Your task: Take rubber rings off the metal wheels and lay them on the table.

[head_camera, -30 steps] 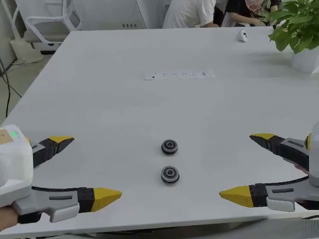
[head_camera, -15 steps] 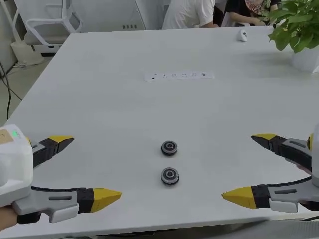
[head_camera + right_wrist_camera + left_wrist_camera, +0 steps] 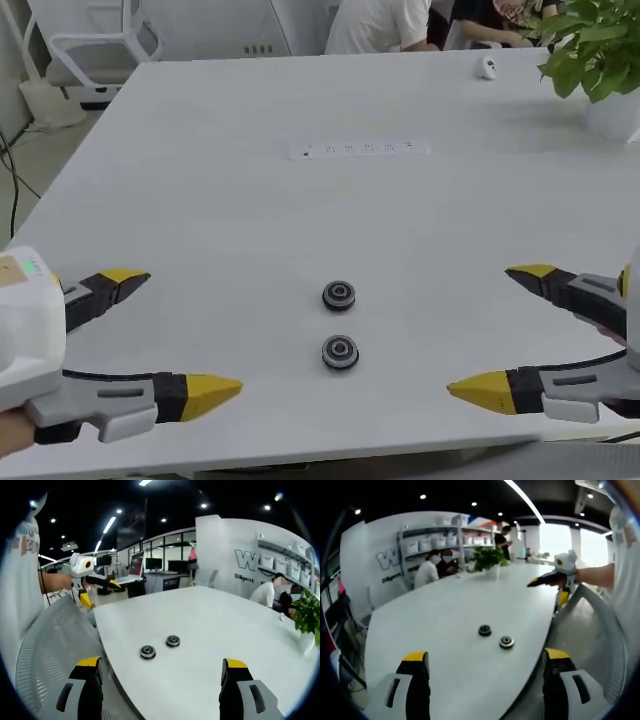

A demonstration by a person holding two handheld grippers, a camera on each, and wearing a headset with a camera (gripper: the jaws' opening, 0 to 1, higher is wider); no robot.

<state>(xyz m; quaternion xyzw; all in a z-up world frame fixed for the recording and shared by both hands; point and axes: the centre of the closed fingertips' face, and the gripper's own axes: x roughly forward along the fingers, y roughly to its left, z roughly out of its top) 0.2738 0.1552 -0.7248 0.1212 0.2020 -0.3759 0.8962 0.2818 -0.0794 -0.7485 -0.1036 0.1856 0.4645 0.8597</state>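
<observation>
White desk point(image 3: 250, 210) spreads out before you, and near its front edge sit two metal wheels, one just behind the other: the far wheel point(image 3: 339, 294) and the near wheel point(image 3: 340, 351). Each has a dark rubber ring point(image 3: 326, 352) seated around it. Your left gripper point(image 3: 188, 331) hangs well apart from them on one side and your right gripper point(image 3: 481, 330) on the other. Both pairs of jaws are spread wide, holding nothing. A power strip point(image 3: 360, 150) lies farther back on the desk.
</observation>
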